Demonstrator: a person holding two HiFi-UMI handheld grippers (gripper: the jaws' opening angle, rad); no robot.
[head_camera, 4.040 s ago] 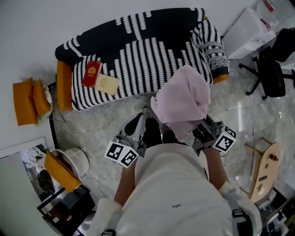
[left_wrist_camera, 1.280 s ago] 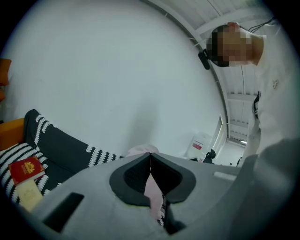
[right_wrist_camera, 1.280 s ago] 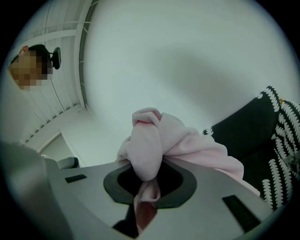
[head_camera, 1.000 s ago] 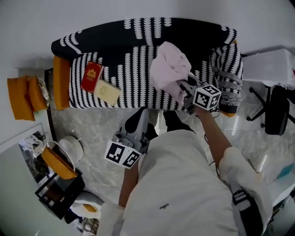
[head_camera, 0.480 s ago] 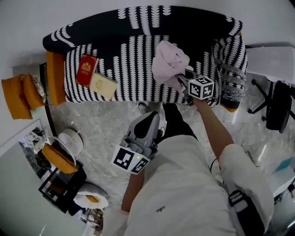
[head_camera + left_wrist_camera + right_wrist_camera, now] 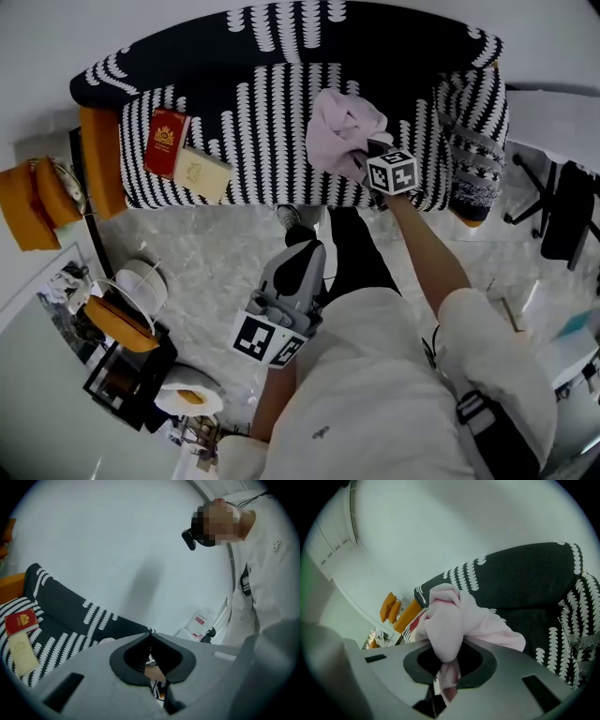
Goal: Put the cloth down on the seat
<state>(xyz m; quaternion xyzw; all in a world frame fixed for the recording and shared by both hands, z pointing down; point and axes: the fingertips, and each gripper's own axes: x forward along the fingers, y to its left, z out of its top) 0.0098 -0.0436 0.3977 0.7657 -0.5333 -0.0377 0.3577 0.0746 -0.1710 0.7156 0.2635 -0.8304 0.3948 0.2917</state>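
A bunched pink cloth (image 6: 339, 129) hangs over the middle-right of the sofa seat (image 6: 267, 141), which wears a black-and-white striped cover. My right gripper (image 6: 364, 157) reaches out over the seat's front edge and is shut on the cloth. In the right gripper view the cloth (image 6: 457, 613) bulges out above the jaws, and a fold is pinched between them. Whether the cloth rests on the seat I cannot tell. My left gripper (image 6: 302, 249) stays back by the person's body over the floor. It is shut with nothing in it, and its tips meet in the left gripper view (image 6: 150, 632).
A red booklet (image 6: 165, 141) and a cream booklet (image 6: 202, 173) lie on the seat's left part. A patterned knit armrest cover (image 6: 472, 122) bounds the right end. Orange cushions (image 6: 26, 202) and a white basket (image 6: 141, 283) stand on the floor at left, an office chair (image 6: 567, 211) at right.
Four seconds ago the cloth was held close to the body. The right gripper has since carried it out over the sofa seat, sinking slightly in the last second. The left gripper stayed back.
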